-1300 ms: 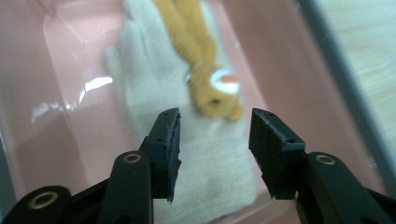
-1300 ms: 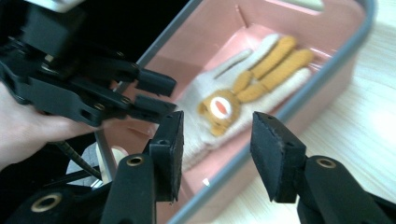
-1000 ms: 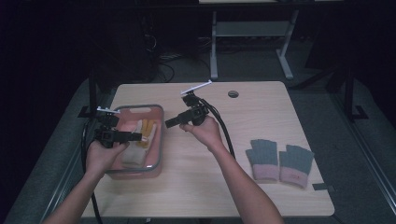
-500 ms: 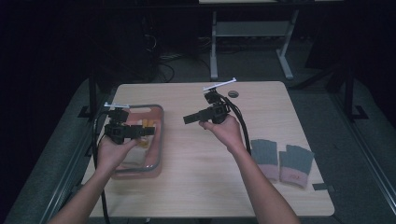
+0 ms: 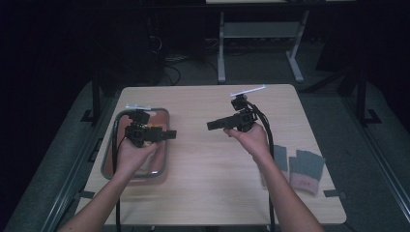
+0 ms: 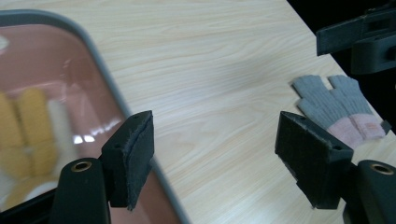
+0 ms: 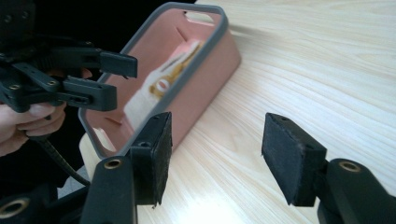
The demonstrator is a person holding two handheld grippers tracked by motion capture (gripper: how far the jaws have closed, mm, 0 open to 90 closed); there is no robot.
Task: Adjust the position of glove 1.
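The pink bin sits at the left side of the surface, with yellow and white packets inside. The left tongs hang over the bin, and their jaws have just been opening, with nothing between them. The right tongs hang above the middle of the surface, jaws also just opening and empty. The left gripper view shows a grey and pink glove lying flat. The high view shows two gloves, well apart from the bin.
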